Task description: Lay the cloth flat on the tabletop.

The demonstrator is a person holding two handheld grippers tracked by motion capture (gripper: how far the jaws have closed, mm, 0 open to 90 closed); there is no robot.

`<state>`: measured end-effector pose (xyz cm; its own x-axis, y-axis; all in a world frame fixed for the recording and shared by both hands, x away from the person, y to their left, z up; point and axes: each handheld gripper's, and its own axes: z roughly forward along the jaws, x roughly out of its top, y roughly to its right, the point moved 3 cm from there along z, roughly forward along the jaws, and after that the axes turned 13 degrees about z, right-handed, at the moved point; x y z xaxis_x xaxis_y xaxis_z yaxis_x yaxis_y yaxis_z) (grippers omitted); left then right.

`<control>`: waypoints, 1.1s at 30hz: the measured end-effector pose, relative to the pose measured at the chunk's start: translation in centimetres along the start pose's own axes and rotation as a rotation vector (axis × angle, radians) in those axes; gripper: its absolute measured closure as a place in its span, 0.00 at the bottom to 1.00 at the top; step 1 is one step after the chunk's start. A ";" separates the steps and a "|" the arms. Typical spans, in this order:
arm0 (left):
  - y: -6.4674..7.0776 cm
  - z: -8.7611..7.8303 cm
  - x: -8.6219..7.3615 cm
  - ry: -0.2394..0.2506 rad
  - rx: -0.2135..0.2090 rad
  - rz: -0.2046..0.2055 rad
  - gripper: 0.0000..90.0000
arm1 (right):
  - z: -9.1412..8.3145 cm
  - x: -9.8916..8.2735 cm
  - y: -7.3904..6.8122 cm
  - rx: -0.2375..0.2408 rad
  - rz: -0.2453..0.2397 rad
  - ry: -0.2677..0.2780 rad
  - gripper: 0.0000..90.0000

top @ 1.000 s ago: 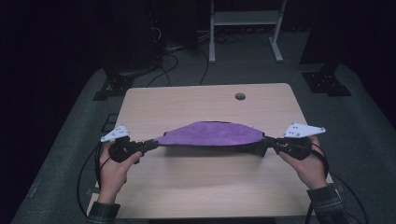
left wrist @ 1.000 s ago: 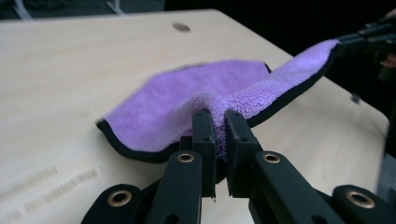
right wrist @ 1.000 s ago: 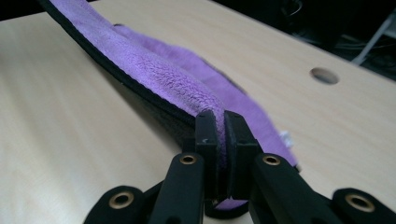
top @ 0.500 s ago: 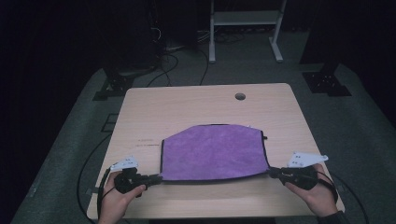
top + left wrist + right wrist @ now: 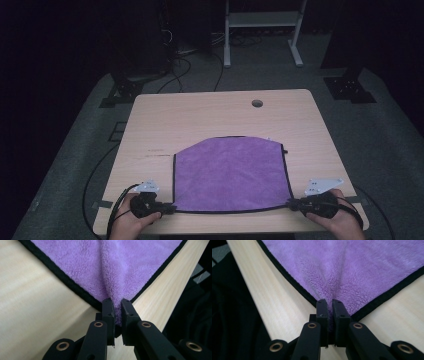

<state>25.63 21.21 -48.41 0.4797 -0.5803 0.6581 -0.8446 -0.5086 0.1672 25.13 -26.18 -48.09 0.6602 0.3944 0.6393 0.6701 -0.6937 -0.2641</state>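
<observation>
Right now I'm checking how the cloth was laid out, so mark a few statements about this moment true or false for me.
1. The purple cloth lies spread on the wooden table. True.
2. The left gripper has its jaws open, clear of the cloth. False: they are shut on the cloth's near left corner.
3. The right gripper pinches the cloth's near right corner. True.
4. The cloth has a white border. False: its edging is black.
5. The cloth covers the round hole in the table. False: the hole sits uncovered, well beyond the cloth's far edge.
</observation>
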 end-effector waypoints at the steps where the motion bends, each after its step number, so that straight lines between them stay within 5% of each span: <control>1: 0.1 0.0 -0.2 -0.007 -0.002 -0.003 0.93 | 0.1 -0.2 -0.1 0.006 -0.001 -0.015 0.94; 5: 0.0 -0.1 -0.4 0.005 -0.009 -0.001 0.87 | 0.3 -0.8 -0.3 0.031 -0.009 -0.031 0.91; 6: -0.2 -0.6 0.1 0.039 -0.005 0.002 0.81 | 0.2 -0.7 -0.3 0.034 -0.020 -0.011 0.82; 10: -0.7 -1.4 1.3 0.097 0.012 0.017 0.70 | -0.3 0.5 0.1 0.047 -0.010 0.057 0.72; 19: -5.9 -1.3 5.4 0.133 0.166 0.054 0.63 | 0.2 4.0 2.1 -0.014 -0.013 0.140 0.63; 20: -7.5 -0.8 6.3 0.141 0.201 0.046 0.63 | 0.8 5.1 3.0 -0.039 -0.010 0.152 0.63; 21: -7.5 -0.8 6.3 0.141 0.201 0.046 0.62 | 0.8 5.1 3.0 -0.039 -0.010 0.152 0.63; 25: -11.3 1.2 8.0 0.120 0.254 0.028 0.59 | 2.2 7.0 4.5 -0.070 -0.006 0.158 0.63; 33: -13.7 4.9 9.0 0.069 0.236 0.009 0.59 | 3.4 7.7 5.0 -0.078 -0.003 0.149 0.65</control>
<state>42.69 19.77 -48.38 0.4483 -0.5451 0.7084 -0.7659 -0.6429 -0.0100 34.74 -24.59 -46.94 0.5968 0.3066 0.7415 0.6399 -0.7394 -0.2093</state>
